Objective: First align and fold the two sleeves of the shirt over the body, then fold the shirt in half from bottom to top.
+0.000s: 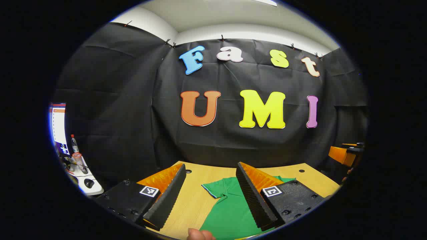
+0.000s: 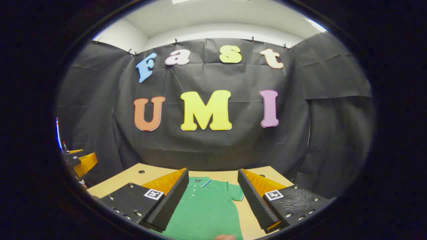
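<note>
In the left gripper view, a side desk at the far left edge carries one clear plastic bottle with a red cap (image 1: 74,144) and one dark computer mouse (image 1: 88,182), beside a lit screen (image 1: 59,126). The left gripper (image 1: 211,195) hangs above the light wooden table (image 1: 195,203), its jaws spread wide with nothing between them. One green short-sleeved polo shirt (image 1: 230,210) lies flat on the table, one sleeve reaching left onto bare wood. Bare tabletop lies open to the left of that sleeve and along the far edge, where two small dark holes (image 1: 188,171) sit. A fingertip (image 1: 200,235) shows at the bottom rim.

In the right gripper view, the other gripper shows at the left edge. The right gripper (image 2: 213,196) is held above the shirt's chest, jaws spread apart and empty. The shirt's collar (image 2: 199,182) points toward the far table edge, and one sleeve (image 2: 237,193) spreads right, with bare wood beyond it.
</note>
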`<control>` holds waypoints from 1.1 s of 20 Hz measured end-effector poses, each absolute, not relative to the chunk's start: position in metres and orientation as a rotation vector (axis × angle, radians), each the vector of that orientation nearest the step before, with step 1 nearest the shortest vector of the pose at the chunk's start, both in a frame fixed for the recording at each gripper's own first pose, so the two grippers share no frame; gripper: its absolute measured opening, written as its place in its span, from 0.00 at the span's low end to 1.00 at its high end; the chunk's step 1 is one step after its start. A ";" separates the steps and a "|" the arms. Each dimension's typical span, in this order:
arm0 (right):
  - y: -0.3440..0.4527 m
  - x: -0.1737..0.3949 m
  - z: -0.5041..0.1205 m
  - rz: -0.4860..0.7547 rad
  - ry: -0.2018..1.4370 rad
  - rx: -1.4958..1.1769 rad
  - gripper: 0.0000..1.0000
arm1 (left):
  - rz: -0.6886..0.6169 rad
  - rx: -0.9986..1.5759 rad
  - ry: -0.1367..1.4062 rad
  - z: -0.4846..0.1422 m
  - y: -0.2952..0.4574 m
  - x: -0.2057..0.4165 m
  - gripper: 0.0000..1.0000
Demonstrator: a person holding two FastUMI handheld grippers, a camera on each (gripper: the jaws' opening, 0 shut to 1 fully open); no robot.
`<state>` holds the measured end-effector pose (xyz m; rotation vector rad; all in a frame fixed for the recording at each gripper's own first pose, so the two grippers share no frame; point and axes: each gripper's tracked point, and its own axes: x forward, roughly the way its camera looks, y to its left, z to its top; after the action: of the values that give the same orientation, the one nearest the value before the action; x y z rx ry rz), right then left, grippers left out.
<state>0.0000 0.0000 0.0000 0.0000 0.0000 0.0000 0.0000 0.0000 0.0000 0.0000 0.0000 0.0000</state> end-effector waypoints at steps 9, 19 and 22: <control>-0.001 0.005 -0.001 -0.011 -0.008 0.019 0.94 | -0.023 0.023 -0.033 0.005 -0.002 0.006 0.97; 0.011 0.011 0.000 -0.018 -0.022 -0.013 0.94 | -0.060 0.079 -0.098 0.022 -0.006 0.014 0.96; 0.010 0.016 0.001 -0.023 -0.024 -0.026 0.94 | -0.074 0.083 -0.104 0.024 -0.013 0.020 0.96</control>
<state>0.0163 0.0099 0.0005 -0.0260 -0.0242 -0.0231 0.0199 -0.0126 0.0240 0.0829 -0.1041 -0.0742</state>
